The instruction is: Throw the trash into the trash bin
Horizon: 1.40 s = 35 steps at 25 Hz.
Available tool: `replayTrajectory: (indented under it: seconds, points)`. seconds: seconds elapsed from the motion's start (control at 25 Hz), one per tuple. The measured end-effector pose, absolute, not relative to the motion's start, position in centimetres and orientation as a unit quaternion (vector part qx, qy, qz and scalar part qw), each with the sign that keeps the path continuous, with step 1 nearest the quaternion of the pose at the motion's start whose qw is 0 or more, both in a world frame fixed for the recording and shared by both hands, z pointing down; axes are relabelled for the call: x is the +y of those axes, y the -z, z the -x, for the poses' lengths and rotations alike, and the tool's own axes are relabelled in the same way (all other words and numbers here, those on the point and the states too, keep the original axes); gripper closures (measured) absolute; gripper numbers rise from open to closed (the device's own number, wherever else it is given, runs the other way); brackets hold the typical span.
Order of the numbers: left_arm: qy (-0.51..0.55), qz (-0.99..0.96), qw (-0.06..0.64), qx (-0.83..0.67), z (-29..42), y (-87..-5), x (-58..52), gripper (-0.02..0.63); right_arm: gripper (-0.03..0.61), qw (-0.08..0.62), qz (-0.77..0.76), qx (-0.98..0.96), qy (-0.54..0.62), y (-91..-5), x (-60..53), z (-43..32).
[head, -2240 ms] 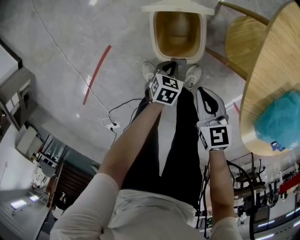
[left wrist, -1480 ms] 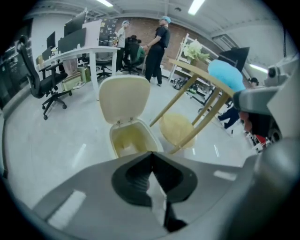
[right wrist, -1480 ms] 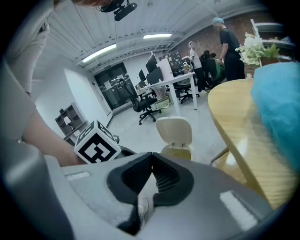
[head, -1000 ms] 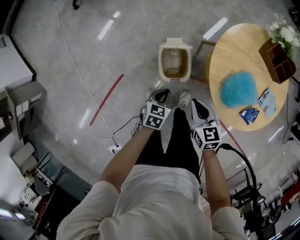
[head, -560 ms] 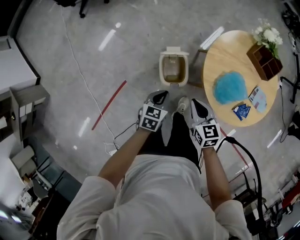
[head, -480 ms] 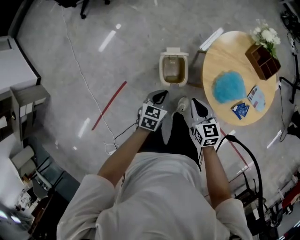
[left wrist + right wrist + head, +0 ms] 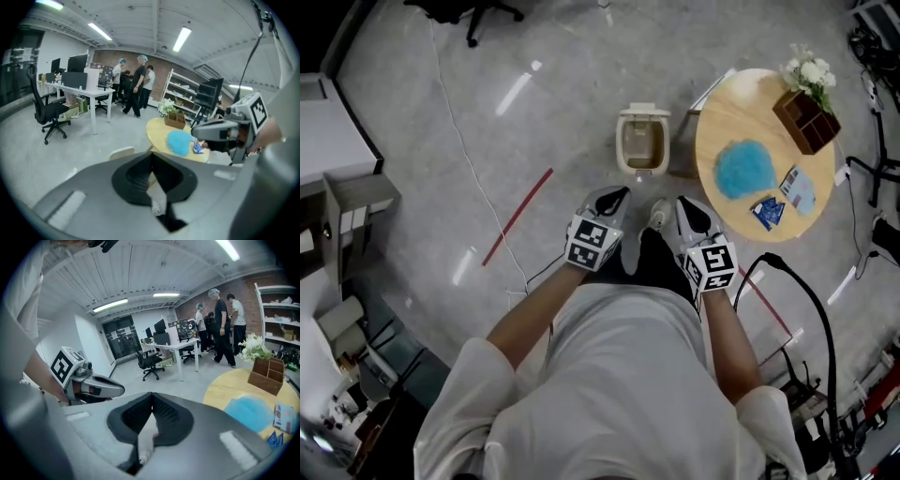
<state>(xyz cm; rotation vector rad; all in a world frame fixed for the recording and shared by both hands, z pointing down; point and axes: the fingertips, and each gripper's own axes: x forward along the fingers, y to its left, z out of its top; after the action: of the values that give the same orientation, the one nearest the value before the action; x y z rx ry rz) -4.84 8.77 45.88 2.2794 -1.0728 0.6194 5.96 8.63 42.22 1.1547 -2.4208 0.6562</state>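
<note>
The cream trash bin [image 7: 642,141] stands on the grey floor with its lid up, ahead of the person's shoes. Both grippers hang in front of the body, well above the floor and apart from the bin. My left gripper [image 7: 616,195] is shut with nothing between its jaws, which meet in a seam in the left gripper view [image 7: 151,157]. My right gripper [image 7: 682,204] is also shut and empty [image 7: 152,397]. On the round wooden table [image 7: 722,112] to the right lie a blue fluffy thing [image 7: 745,169], a blue packet [image 7: 766,212] and a card [image 7: 797,187].
A brown wooden box with white flowers [image 7: 806,112] sits at the table's far edge. A red strip [image 7: 517,217] and cables cross the floor on the left. An office chair [image 7: 49,115] and a white desk [image 7: 79,89] stand further off, with several people [image 7: 136,84] behind.
The view has risen away from the floor, so the bin and table look smaller and farther. Both grippers have come up with the body and stayed shut.
</note>
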Motion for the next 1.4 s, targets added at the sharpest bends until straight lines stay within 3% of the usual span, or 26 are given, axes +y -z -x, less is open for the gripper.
replayTrajectory:
  seconds: [0.68,1.4]
  points:
    - [-0.171,-0.855,0.258,-0.416,6.5,-36.3,10.5,0.611,0.577,0.153,-0.420,-0.869,-0.214,-34.8,10.0,-6.6]
    - [-0.176,-0.861,0.223,-0.421,7.2,-34.6,9.7,0.609,0.577,0.164,-0.411,-0.875,-0.199,-33.6,10.4,-5.8]
